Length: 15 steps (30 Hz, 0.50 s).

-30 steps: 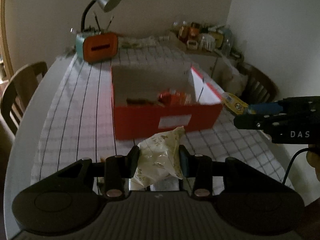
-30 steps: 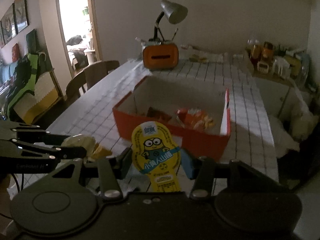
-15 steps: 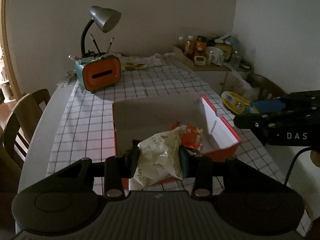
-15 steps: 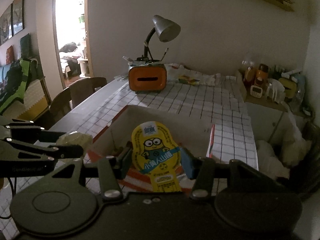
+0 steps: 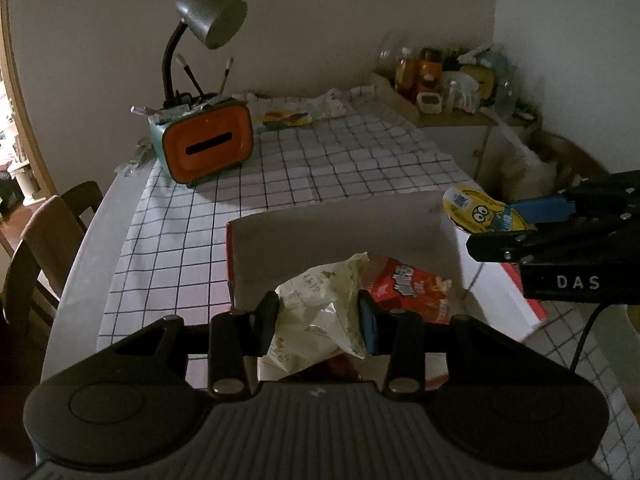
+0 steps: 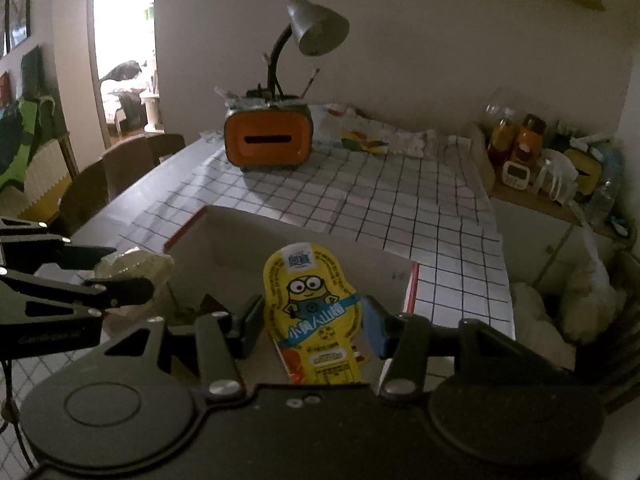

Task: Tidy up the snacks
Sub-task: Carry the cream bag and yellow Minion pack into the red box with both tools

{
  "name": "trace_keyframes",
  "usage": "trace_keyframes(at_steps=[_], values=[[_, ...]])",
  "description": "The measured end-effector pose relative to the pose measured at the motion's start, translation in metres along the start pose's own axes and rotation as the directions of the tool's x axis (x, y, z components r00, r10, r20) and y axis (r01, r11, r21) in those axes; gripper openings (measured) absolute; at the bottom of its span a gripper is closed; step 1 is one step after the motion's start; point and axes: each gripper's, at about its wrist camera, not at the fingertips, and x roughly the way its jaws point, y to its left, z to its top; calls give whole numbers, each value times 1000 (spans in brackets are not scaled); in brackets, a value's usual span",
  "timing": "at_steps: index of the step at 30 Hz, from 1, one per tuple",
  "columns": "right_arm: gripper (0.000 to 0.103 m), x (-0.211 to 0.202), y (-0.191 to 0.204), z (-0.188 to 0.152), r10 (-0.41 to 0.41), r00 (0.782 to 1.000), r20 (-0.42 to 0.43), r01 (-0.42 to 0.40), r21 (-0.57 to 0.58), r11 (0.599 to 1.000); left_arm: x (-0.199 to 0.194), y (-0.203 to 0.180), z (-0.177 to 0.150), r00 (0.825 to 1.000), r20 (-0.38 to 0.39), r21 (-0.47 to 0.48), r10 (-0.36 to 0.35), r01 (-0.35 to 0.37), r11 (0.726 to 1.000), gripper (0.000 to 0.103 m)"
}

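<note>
Two claws grip snacks over the cardboard box (image 5: 400, 216) — left claw (image 5: 318, 322) pinching a crinkled pale bag (image 5: 320, 312), right claw (image 6: 310, 322) a glossy yellow pouch (image 6: 312, 300).

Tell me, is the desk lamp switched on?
Off. The desk lamp shows no glow under its grey shade, and the checked tablecloth beneath it stays dim.

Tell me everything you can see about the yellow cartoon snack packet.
The yellow snack packet is a flat, glossy, contoured pouch printed with a goggled cartoon figure in blue overalls, a blue banner of white characters and a red patch low down. It stands upright, face to the camera, pinched at its sides by the right gripper, whose pads press on it. It hangs over the open red cardboard box, touching nothing else visible. From the left wrist view it shows tilted.
</note>
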Motion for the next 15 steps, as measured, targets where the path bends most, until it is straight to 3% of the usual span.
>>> trace_keyframes(at_steps=[15], values=[[51,87,-3,-9,13,990,-142,-21,-49,999,76,-5,-1,986,-159,2,47,-47,999,41]])
